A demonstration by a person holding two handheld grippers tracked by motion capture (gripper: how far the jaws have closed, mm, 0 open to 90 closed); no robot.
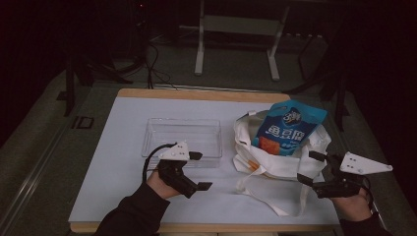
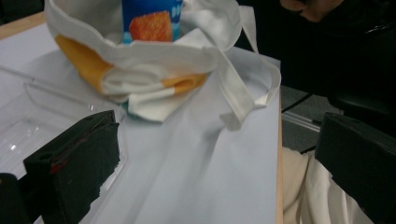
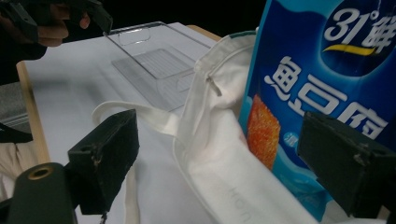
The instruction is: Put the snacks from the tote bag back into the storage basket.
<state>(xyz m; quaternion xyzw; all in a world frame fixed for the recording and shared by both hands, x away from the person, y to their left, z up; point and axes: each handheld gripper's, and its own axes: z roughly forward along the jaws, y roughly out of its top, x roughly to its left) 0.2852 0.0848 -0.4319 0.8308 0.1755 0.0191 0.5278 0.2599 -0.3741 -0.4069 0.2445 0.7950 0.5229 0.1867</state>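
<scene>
White cloth bag (image 1: 275,147) on my table (image 1: 118,172) contains a blue pouch (image 1: 290,127); the clear tray (image 1: 182,140) beside it holds nothing. My left gripper (image 1: 199,170) and right gripper (image 1: 311,168) stand released.

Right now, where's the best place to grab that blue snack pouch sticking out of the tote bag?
Probably the blue snack pouch's upper part, pinched across its flat faces, coming from the right gripper's side. That part stands clear above the white tote bag's rim; the bottom is buried in cloth.
</scene>
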